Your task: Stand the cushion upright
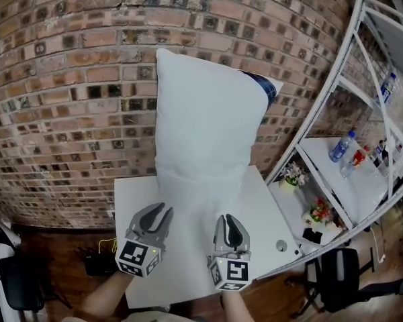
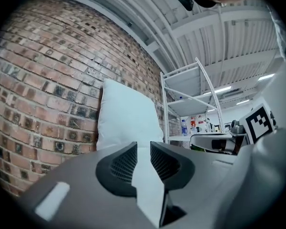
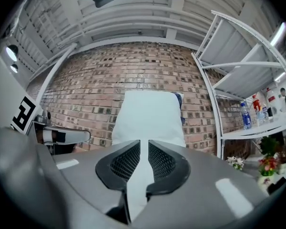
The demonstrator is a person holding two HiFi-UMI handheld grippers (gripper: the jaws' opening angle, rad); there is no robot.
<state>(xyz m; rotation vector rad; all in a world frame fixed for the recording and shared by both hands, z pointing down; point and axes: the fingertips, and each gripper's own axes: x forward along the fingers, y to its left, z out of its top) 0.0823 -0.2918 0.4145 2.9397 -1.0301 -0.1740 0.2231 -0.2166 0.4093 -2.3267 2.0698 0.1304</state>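
A white cushion [image 1: 208,126] stands upright on the white table [image 1: 181,267], its back leaning on the brick wall [image 1: 74,92]. A dark blue thing [image 1: 265,86] peeks out behind its top right corner. My left gripper [image 1: 160,210] hangs over the table just short of the cushion's bottom left, and my right gripper [image 1: 230,219] is just short of its bottom right. Neither touches it. In the left gripper view the cushion [image 2: 126,118] stands beyond the left gripper [image 2: 143,147], whose jaws leave a narrow gap with nothing in it. The right gripper [image 3: 144,144] likewise shows a slim empty gap before the cushion [image 3: 150,116].
A white shelf rack [image 1: 336,99] stands at the right, holding bottles [image 1: 341,146] and small flowers [image 1: 292,176]. Black chairs stand at the lower right [image 1: 349,280] and lower left [image 1: 13,274]. Cables lie on the wooden floor [image 1: 97,260] left of the table.
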